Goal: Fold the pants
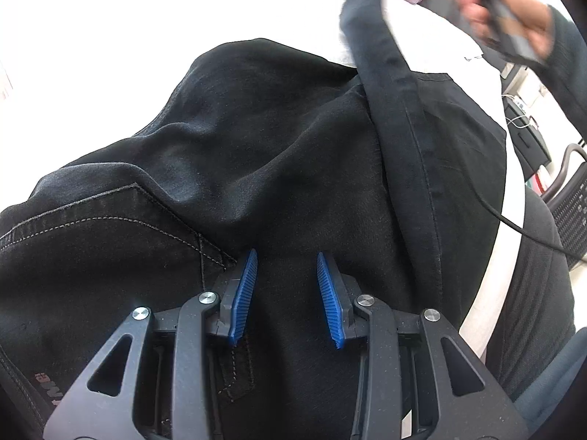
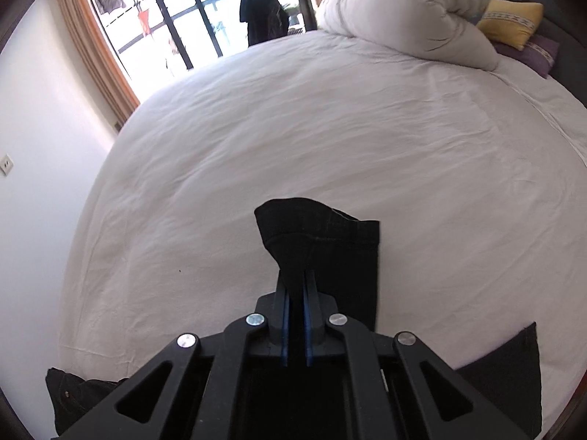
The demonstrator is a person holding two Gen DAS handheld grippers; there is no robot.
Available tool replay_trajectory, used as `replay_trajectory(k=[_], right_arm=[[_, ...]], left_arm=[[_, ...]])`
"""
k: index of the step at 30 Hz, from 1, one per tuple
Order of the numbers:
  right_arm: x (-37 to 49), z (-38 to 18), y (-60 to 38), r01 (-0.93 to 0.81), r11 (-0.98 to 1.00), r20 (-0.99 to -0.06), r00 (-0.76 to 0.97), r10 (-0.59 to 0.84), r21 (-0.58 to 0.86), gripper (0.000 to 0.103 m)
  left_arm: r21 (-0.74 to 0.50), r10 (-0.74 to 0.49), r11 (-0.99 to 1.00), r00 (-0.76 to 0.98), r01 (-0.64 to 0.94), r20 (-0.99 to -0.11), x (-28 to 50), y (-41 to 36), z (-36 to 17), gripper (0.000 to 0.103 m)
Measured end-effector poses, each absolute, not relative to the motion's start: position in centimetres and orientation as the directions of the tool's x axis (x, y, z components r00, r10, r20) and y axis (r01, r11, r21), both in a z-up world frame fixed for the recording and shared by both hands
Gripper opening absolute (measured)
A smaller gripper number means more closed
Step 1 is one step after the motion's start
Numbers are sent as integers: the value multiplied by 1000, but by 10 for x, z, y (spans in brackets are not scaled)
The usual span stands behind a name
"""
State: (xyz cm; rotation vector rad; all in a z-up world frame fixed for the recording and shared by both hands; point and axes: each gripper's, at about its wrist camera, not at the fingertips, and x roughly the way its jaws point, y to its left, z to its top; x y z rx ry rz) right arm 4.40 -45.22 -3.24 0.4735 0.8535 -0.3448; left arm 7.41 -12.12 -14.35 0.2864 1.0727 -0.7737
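Observation:
Black pants [image 1: 256, 146] lie spread on the white bed, waist and back pocket nearest the left wrist camera. My left gripper [image 1: 286, 256] is set tips-down on the waist area. Its blue pads stand apart, and only flat fabric shows between them. My right gripper [image 2: 296, 282] is shut on the hem end of one pant leg [image 2: 315, 234], which sticks up past the pads. In the left wrist view that leg [image 1: 389, 84] rises as a strip toward the top right, where a hand [image 1: 473, 3] holds the right gripper, blurred.
The white bed sheet [image 2: 293, 128] stretches ahead. A rolled duvet [image 2: 411, 18] and a yellow pillow [image 2: 513, 22] lie at its far right. A window [image 2: 190, 7] with curtains is beyond. A mesh chair [image 1: 572, 201] and a cable [image 1: 513, 223] are at the right.

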Motion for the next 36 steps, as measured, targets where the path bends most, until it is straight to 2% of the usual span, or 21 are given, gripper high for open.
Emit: replay_trajectory(k=[6, 13, 18, 24, 30, 34, 36], right_arm=[[-88, -26, -494, 597, 720, -707, 674, -213, 353, 7], [-210, -106, -528, 750, 454, -748, 622, -232, 482, 7], [-235, -140, -535, 772, 370, -765, 611, -203, 518, 7], [-260, -140, -543, 780, 326, -748, 616, -247, 534, 6], [-272, -154, -547, 762, 281, -733, 643, -222, 583, 5], [-275, -163, -556, 710, 217, -695, 702, -152, 670, 6], [-281, -169, -561, 676, 139, -666, 737, -121, 723, 11]], left_arm=[[-143, -408, 719, 247, 680, -879, 74, -126, -142, 32], [-146, -386, 743, 240, 653, -891, 80, -134, -138, 33], [-122, -355, 771, 261, 626, -898, 81, -141, -136, 33], [-88, -312, 800, 285, 594, -906, 76, -158, -133, 35], [-62, -292, 806, 305, 588, -907, 70, -169, -132, 38], [-61, -290, 807, 305, 587, -907, 67, -176, -133, 39], [-61, -290, 809, 306, 585, -907, 67, -180, -133, 39]])
